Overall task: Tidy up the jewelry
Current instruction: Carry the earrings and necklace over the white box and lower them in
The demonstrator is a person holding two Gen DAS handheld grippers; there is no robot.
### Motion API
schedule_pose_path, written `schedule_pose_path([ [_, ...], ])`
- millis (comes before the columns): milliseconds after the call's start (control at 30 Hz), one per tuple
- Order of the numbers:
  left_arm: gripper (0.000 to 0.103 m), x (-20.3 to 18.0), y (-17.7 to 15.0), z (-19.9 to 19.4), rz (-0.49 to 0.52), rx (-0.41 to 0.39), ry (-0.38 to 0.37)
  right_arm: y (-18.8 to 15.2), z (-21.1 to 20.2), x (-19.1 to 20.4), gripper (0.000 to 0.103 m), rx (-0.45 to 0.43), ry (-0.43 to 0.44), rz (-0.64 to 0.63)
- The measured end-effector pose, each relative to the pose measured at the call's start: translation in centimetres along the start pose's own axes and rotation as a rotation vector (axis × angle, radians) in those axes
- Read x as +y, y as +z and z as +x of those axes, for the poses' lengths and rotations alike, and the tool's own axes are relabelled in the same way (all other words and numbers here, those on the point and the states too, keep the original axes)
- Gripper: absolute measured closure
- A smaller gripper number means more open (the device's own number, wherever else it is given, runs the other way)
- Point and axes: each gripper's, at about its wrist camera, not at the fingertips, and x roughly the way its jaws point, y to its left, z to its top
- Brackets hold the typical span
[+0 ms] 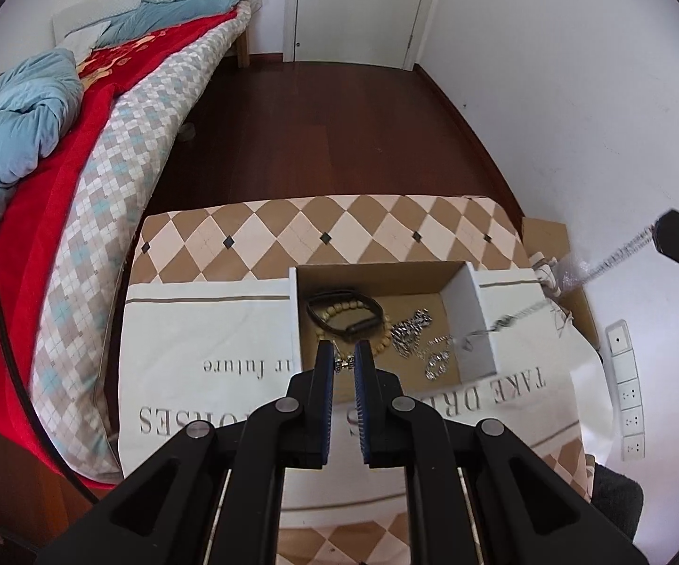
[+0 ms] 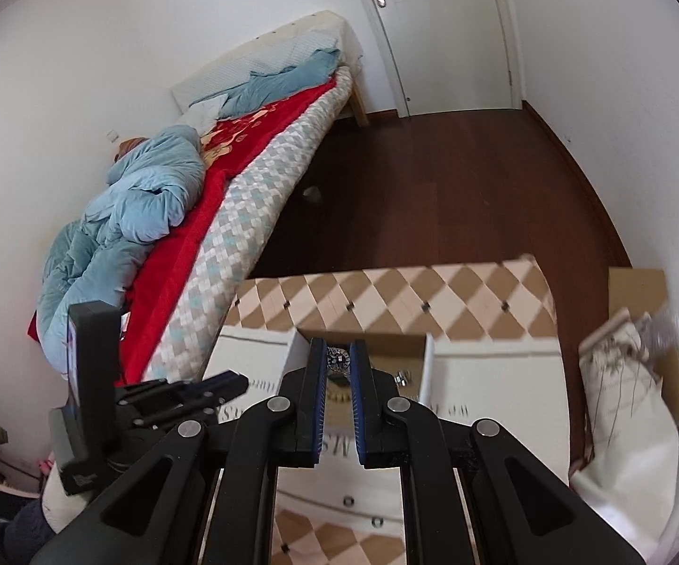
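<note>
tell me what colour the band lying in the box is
Black; the band lies in the box over tan beads, clearest in the left wrist view.

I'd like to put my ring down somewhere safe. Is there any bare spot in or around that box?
The cardboard box is bare along its far wall and right side; its near-left is crowded with a black band, wooden beads and silver chains. The white cloth left of the box lies bare, as does the checkered top beyond it.
</note>
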Motion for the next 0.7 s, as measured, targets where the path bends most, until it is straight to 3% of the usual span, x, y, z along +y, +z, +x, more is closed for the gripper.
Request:
schedule_pose_path([
  [167, 0.097, 0.9, 0.5, 3.2, -0.029, 0.056, -0.003, 1.6, 5.9, 0.1, 0.093, 0.100, 0.011, -0.013],
  [367, 0.097, 0.7, -0.1, 6.7, -0.047, 0.136, -0.024, 2.0, 14.2, -0.4, 0.093, 0.240, -0.055, -0.045],
  [700, 0.096, 1.0, -0.2, 10.0, -0.060, 0.222, -0.026, 1.6, 18.7, -3.4, 0.093, 0.339, -0.161, -0.059],
])
